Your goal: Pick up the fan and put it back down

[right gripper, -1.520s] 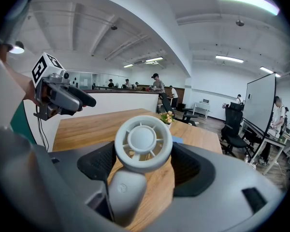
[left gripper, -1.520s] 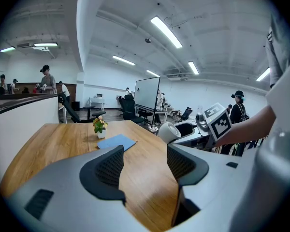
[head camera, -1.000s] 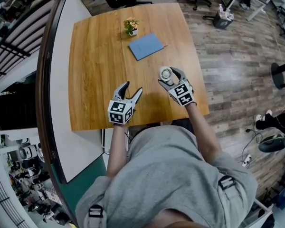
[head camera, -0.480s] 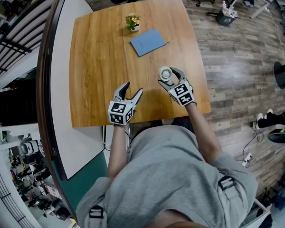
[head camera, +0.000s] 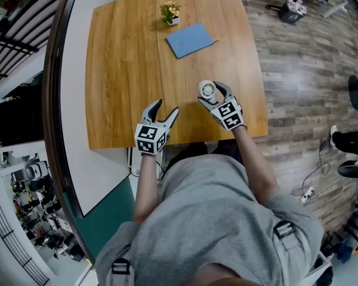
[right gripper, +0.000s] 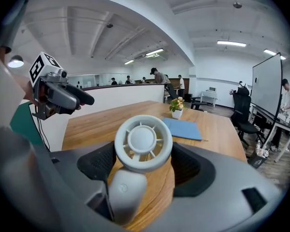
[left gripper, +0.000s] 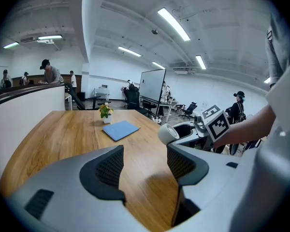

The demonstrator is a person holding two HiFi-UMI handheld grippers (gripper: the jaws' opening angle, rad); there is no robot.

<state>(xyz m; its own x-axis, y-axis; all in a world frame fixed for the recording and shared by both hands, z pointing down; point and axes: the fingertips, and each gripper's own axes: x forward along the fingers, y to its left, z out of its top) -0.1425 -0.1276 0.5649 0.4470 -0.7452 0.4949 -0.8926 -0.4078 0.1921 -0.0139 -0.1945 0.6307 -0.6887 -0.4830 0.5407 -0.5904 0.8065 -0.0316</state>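
Right gripper view: right gripper [right gripper: 144, 164] tight on fan [right gripper: 143, 140], handle end hidden; left gripper [left gripper: 144, 166] jaws apart.

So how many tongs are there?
2. The left tongs are open over the table's near edge; the right tongs grip the white fan.

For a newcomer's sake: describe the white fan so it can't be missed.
Start at the square wooden table, then its near right edge, where the right gripper reaches. Between its jaws is a white round plastic fan, the only ring-shaped, spoked thing there.
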